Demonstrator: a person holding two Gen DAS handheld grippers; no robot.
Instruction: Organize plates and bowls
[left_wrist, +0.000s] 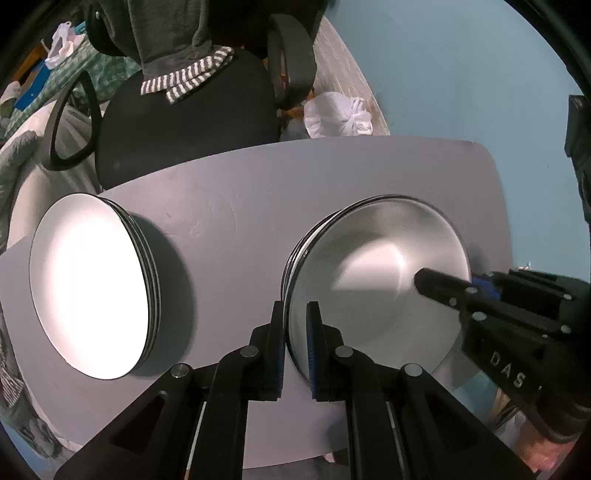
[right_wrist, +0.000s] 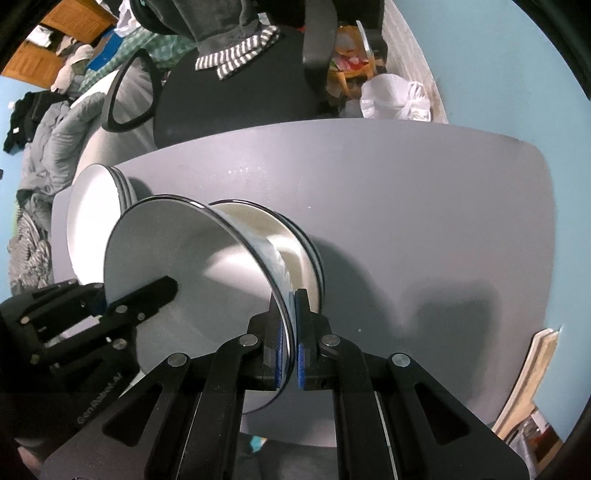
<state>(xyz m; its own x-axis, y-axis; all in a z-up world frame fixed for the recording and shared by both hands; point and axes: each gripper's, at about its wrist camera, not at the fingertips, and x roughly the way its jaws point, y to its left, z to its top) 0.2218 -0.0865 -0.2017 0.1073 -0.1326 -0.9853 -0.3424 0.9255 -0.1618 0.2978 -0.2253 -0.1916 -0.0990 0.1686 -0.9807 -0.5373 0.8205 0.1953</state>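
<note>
Bowl (right_wrist: 192, 266) pinched at both rims, frame centre, above bowl stack (right_wrist: 295, 240) | left gripper (left_wrist: 295, 343), right gripper (right_wrist: 291, 332) fingers clamped | keep level, lower evenly, nest squarely on desk (right_wrist: 406, 184)

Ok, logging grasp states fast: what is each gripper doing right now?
Left gripper: shut on the top bowl rim.
Right gripper: shut on the same bowl's opposite rim.
</note>
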